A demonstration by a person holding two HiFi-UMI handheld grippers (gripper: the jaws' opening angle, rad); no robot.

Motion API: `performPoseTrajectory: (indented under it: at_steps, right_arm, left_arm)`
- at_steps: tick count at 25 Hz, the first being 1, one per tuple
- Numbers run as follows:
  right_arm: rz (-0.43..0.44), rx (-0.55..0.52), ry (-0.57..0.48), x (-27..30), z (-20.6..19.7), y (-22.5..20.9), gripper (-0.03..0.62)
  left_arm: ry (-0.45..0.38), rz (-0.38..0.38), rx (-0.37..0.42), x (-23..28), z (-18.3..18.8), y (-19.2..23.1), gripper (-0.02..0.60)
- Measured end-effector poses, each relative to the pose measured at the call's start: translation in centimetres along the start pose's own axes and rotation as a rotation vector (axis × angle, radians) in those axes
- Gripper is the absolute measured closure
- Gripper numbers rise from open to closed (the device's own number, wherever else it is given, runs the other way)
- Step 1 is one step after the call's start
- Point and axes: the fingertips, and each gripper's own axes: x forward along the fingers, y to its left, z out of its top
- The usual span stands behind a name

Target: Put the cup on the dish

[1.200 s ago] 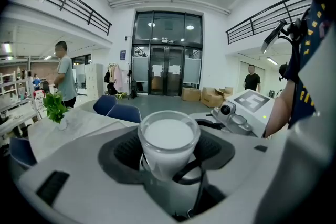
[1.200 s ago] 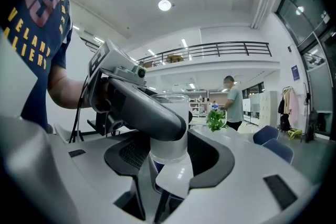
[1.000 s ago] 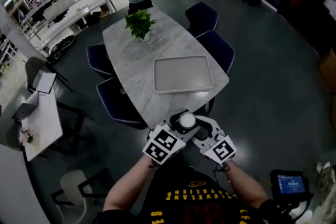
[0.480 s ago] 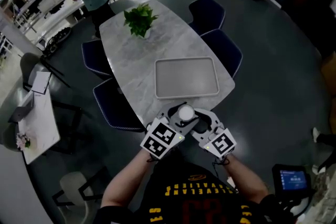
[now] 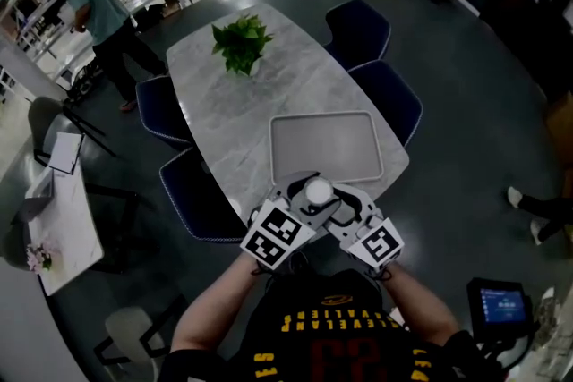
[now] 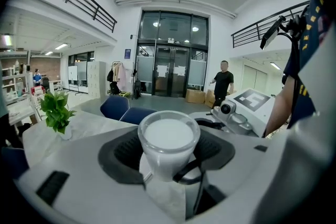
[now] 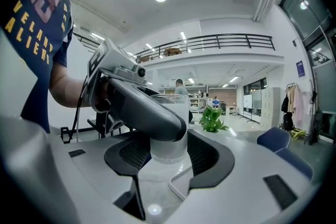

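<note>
A frosted white cup (image 5: 318, 191) hangs over the near end of the marble table (image 5: 224, 116). Both grippers meet on it at an angle. My left gripper (image 5: 309, 197) comes in from the lower left, and in the left gripper view the cup (image 6: 168, 141) sits between its black pads (image 6: 123, 152), which touch its sides. My right gripper (image 5: 329, 199) comes in from the lower right. In the right gripper view the cup (image 7: 169, 147) stands between its pads (image 7: 202, 157), with the left gripper's dark finger across its upper part. A grey rectangular tray (image 5: 327, 148) lies just beyond.
A potted plant (image 5: 240, 42) stands at the table's far end. Dark blue chairs (image 5: 385, 98) line both long sides. A person (image 5: 89, 9) walks by shelving at the back left, and another stands near the glass doors (image 6: 223, 78). A small white table (image 5: 58, 219) is on the left.
The cup stays gripped between both grippers. The table and tray have slid slightly nearer and to the right in view. The person in the background has walked off to the left.
</note>
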Motion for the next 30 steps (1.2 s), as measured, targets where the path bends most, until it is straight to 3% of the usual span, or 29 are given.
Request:
performPoseTrajectory:
  at_steps: [12, 30]
  right_arm:
    - [0.009, 0.015, 0.013, 2.4, -0.6, -2.3, 0.367]
    - [0.193, -0.01, 0.073, 9.2, -4.0, -10.1, 0.367]
  left_arm:
    - [0.016, 0.007, -0.008, 1.5, -0.1, 3.1, 0.314]
    - [0.043, 0.148, -0.112, 7.3, -0.9, 12.9, 0.314]
